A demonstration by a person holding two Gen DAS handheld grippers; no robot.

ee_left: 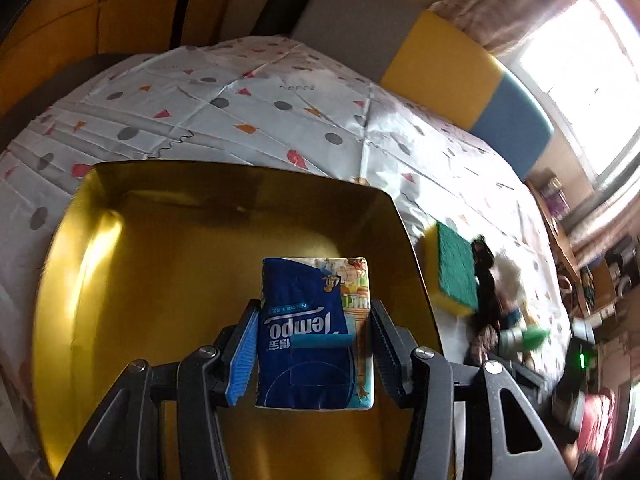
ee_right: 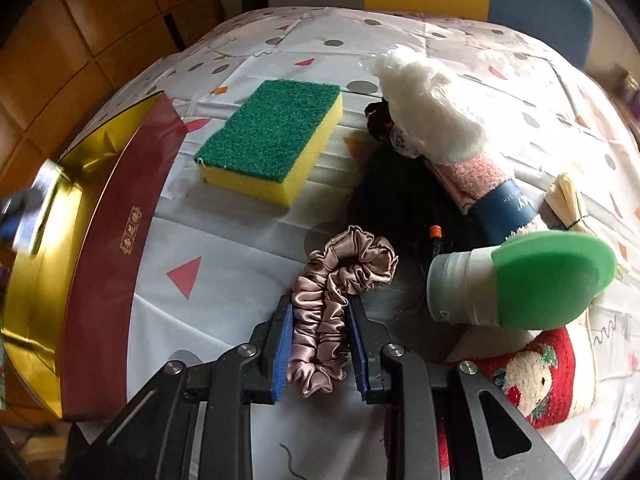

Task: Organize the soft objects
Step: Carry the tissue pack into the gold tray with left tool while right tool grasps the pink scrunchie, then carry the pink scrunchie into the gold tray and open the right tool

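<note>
Gold-lined box (ee_left: pixel 120 280) sits on the patterned tablecloth (ee_left: pixel 240 92); this box is the landmark. Its inside shows only bare gold wherever visible. In the right wrist view the same box (ee_right: pixel 44 280) shows a dark red outer wall with a small gold label of Chinese characters, too small to read.

Left gripper (ee_left: pixel 314 320) hangs above the box's interior, pinching a tissue pack (ee_left: pixel 316 332) between its pads. The pack is blue, printed "Tempo" with Chinese characters under it, reading upside down from this camera. A cartoon strip runs along its right edge. The pack is clear of the box floor, as far as can be told.

Right gripper (ee_right: pixel 320 316) is to the right of the box, over the cloth, jaws squeezed onto a taupe satin scrunchie (ee_right: pixel 340 280). One loop is pressed between the blue pads and the rest bulges out in front.

Sponge (ee_right: pixel 272 140), green scourer on yellow foam, lies flat on the cloth just right of the box's far corner. Further right of the box is a pile: white fluffy wad (ee_right: pixel 428 108), pink towel roll (ee_right: pixel 476 176) with a navy paper band whose lettering is unreadable, black fuzzy item (ee_right: pixel 392 196), and a green-capped squeeze bottle (ee_right: pixel 520 284) lying on its side. A red knit sock (ee_right: pixel 532 380) with a white face pattern lies nearest the camera.
</note>
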